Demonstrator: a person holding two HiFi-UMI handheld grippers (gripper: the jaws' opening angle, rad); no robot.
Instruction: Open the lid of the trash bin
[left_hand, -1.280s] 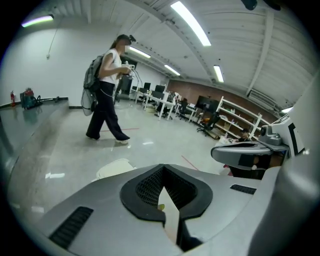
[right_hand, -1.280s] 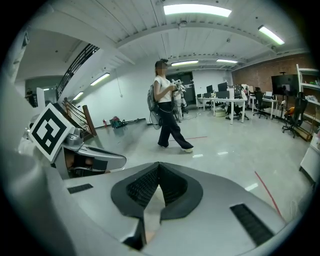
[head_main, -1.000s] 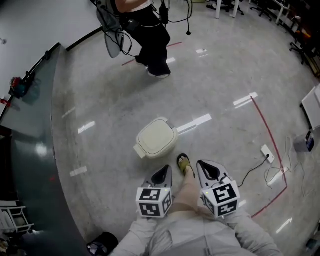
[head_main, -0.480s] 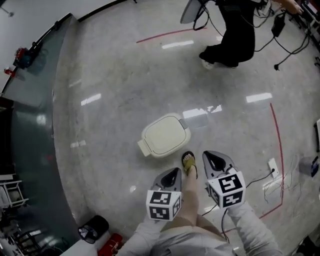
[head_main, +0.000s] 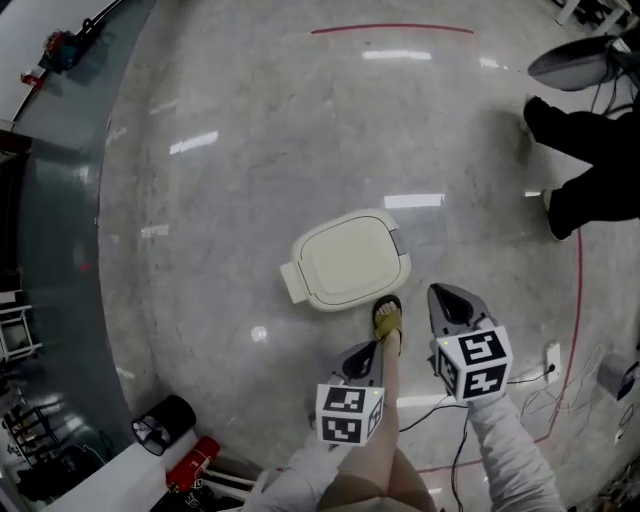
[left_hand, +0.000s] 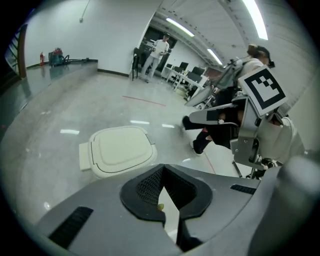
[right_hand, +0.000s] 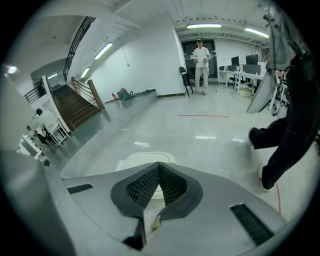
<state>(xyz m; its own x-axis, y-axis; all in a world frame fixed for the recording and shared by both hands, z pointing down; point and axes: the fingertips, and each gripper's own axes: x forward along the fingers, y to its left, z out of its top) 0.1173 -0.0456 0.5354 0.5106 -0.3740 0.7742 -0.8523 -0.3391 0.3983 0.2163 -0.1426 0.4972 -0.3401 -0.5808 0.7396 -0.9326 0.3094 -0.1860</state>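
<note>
The trash bin (head_main: 348, 258) stands on the floor with its cream lid down flat and a pedal tab at its left. In the head view my left gripper (head_main: 362, 352) hangs shut and empty just short of the bin's near edge. My right gripper (head_main: 447, 296) is shut and empty too, to the right of the bin. My foot in a yellow sandal (head_main: 387, 320) rests between them, toe close to the bin. The left gripper view shows the bin (left_hand: 120, 150) ahead of the left gripper (left_hand: 162, 170). In the right gripper view the bin (right_hand: 145, 159) is partly hidden behind the right gripper (right_hand: 159, 166).
A person in black trousers (head_main: 590, 170) stands at the right edge. A red tape line (head_main: 578, 290) curves round the floor, with a power strip (head_main: 552, 357) and cables near it. A dark glass barrier (head_main: 60, 250) runs along the left; black and red items (head_main: 165, 425) lie at lower left.
The view has swung, so the person in black has slid from the top to the right edge. The bin looks larger and nearer. My foot has come up to it. Both grippers stay shut.
</note>
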